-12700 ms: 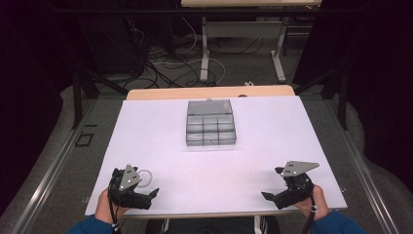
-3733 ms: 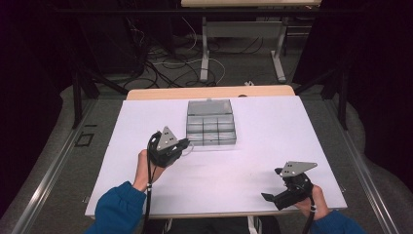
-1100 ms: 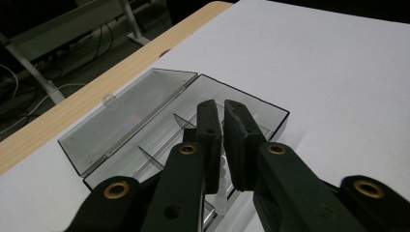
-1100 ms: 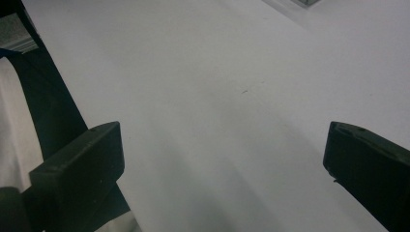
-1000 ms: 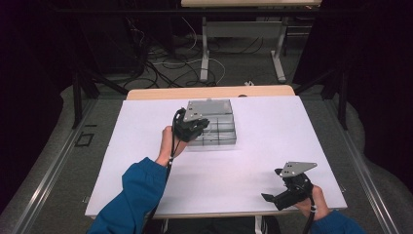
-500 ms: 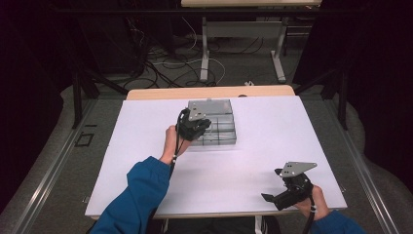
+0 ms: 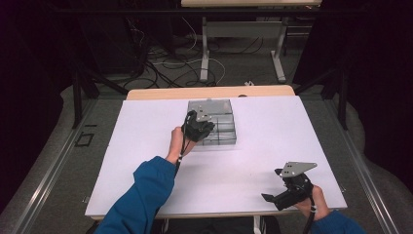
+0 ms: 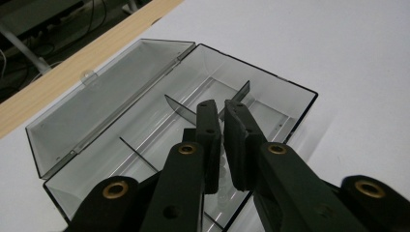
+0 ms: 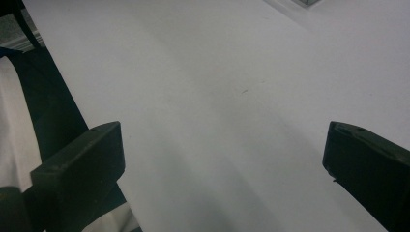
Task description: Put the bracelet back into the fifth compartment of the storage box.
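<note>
Here, a clear plastic box [image 7: 214,124] with its lid [image 8: 104,104] thrown back is seen near the far middle of the white table [image 7: 272,141], its floor split into compartments by thin dividers [image 8: 181,110]. The left claw [image 7: 198,127] is held over the box's left side, the gripper carried by the left hand [image 7: 175,144] at the end of a blue sleeve [image 7: 141,195]. In the left gripper view, the left claw [image 8: 221,113] is pointed down into the open box, and its jaws are brought almost together, with only a narrow slit between them. A small clear item [image 8: 222,166] is glimpsed low between the jaws; whether it is gripped cannot be told, since it is largely hidden by them.

The right claw [image 7: 270,198] is rested near the table's near right corner, well apart from the box, with the grey three-cornered plate [image 7: 297,168] on top of its gripper. In the right gripper view, the jaws of the right claw [image 9: 222,159] are seen spread wide apart, with bare white table between them and nothing held.
</note>
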Action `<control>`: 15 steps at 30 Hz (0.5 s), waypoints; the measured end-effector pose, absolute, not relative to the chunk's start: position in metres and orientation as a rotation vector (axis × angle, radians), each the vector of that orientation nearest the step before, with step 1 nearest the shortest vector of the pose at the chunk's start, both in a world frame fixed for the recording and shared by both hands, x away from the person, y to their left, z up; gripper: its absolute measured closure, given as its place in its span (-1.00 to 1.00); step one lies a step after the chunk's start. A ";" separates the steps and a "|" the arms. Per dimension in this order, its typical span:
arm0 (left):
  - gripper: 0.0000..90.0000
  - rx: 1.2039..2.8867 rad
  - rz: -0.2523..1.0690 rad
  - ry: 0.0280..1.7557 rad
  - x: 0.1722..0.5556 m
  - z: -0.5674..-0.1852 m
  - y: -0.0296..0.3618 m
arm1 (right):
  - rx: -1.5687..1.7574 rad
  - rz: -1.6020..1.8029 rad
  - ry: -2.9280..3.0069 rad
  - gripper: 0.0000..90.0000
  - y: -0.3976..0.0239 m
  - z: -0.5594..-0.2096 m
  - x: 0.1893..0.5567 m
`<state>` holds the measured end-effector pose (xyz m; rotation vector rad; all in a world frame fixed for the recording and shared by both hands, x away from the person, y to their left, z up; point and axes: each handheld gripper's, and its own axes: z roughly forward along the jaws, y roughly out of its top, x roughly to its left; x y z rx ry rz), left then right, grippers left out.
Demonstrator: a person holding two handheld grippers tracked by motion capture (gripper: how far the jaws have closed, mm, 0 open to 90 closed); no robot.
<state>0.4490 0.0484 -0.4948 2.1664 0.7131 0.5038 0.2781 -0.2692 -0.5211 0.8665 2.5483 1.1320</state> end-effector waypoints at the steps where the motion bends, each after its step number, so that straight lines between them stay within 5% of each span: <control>1: 0.89 2.167 0.498 0.720 0.450 -0.496 0.048 | 0.865 1.132 2.548 -0.98 -0.269 -0.521 0.278; 15: 0.88 2.201 0.489 0.745 0.457 -0.510 0.042 | 0.856 1.125 2.554 -0.98 -0.269 -0.521 0.278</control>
